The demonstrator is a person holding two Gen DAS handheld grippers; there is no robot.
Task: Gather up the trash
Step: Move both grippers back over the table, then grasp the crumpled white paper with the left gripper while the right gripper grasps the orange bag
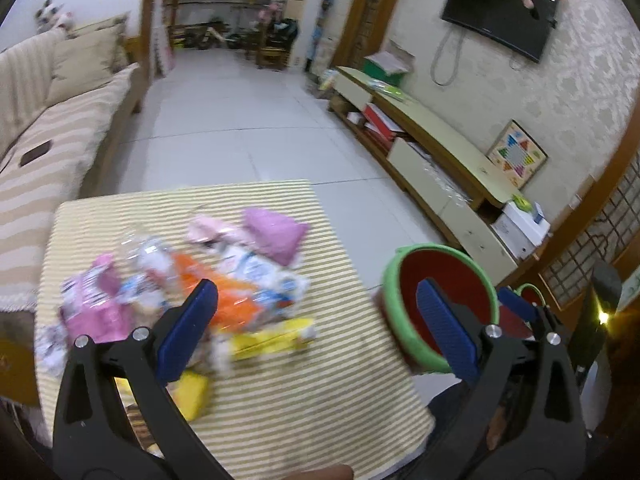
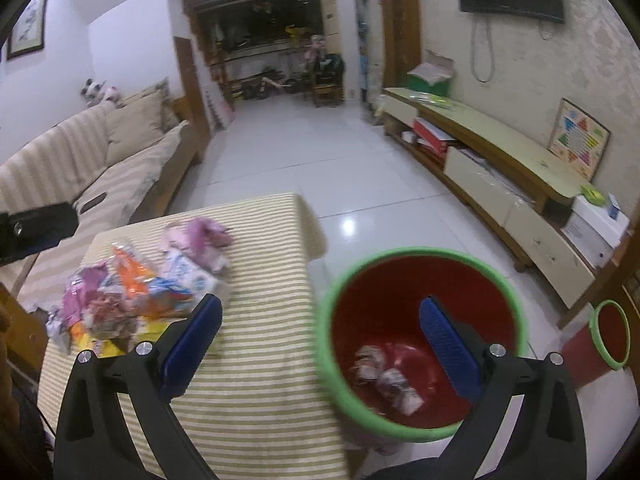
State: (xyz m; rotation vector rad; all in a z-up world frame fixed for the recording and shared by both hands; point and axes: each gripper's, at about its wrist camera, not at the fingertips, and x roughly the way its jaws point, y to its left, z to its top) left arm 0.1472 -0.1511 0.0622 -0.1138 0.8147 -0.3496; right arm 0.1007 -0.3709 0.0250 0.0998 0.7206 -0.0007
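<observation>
So this one's barely under way, I'd say. The bin (image 2: 424,340) (red inside, green rim) sits on the floor just off the table's right edge, and in the right wrist view you can see only a couple of crumpled wrappers (image 2: 386,376) at the bottom of it. That's the done part.

What's left is most of it: a whole pile of trash (image 1: 180,292) is on the striped table cloth (image 1: 300,400), with pink packets, an orange wrapper (image 1: 208,292), a yellow packet (image 1: 276,338), white printed bags, and a pink pouch (image 1: 272,234) at the far end. It's blurry, so don't ask me to count pieces.

Both claws are spread as wide as they go and neither has anything in it. The left gripper (image 1: 316,328) hangs over the near edge of the pile, one pad in front of the orange wrapper, the other in front of the bin. The right gripper (image 2: 320,348) straddles the table edge and the bin mouth, nothing pinched between the blue pads.

My guess: each hand needs another grab from the pile, many times over.
</observation>
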